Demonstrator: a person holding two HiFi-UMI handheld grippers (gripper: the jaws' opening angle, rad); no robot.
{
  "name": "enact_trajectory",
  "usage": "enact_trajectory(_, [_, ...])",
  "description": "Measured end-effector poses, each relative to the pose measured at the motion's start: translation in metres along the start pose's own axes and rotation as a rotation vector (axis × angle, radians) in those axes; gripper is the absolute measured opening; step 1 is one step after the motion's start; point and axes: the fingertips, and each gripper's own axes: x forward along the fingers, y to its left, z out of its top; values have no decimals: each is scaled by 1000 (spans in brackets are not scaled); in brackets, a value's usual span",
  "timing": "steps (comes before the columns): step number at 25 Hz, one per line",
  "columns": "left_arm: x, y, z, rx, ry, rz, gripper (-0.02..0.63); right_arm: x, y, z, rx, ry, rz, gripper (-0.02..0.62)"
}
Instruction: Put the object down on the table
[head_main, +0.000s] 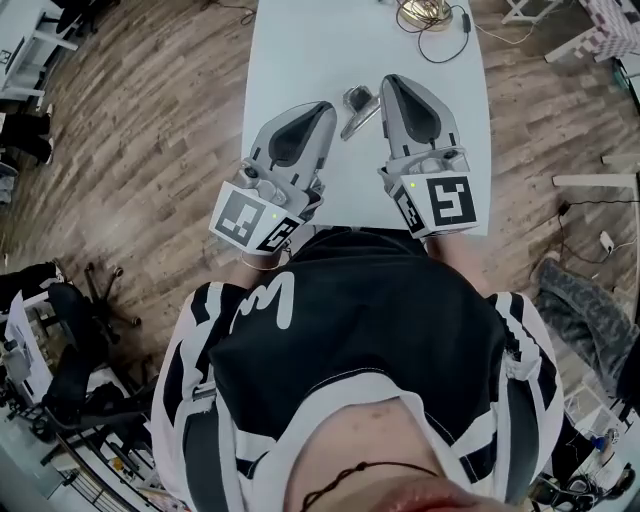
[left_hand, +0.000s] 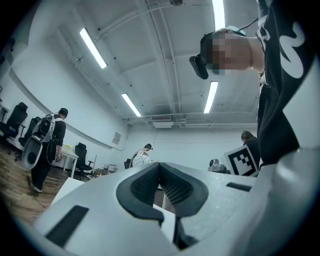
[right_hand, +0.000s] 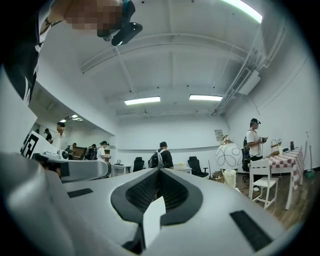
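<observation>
A small grey metal object (head_main: 354, 108) lies on the white table (head_main: 300, 50), apart from both grippers. My left gripper (head_main: 326, 108) rests just left of it, tip pointing up the table, jaws shut with nothing between them. My right gripper (head_main: 391, 82) lies just right of the object, also shut and empty. In the left gripper view the left gripper (left_hand: 160, 166) has its dark pads meeting at the tip, and it looks up at the ceiling. The right gripper view shows the right gripper (right_hand: 159, 171) closed the same way. Neither gripper view shows the object.
A coiled cable (head_main: 446, 42) and a wire-frame lamp (head_main: 424, 14) sit at the table's far end. Wooden floor surrounds the table, with office chairs (head_main: 70, 340) at the left. Several people (right_hand: 160, 157) stand and sit about the room, and a white chair (right_hand: 265, 182) is at the right.
</observation>
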Motion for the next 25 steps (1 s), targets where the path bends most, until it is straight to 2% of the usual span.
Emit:
enact_trajectory(9, [-3, -38, 7, 20, -14, 26, 5, -36, -2, 19, -12, -16, 34, 18])
enact_trajectory(19, [-19, -123, -4, 13, -27, 31, 5, -120, 8, 22, -9, 1, 77, 18])
enact_trajectory(25, [-39, -173, -15, -3, -22, 78, 5, -179, 10, 22, 45, 9, 84, 18])
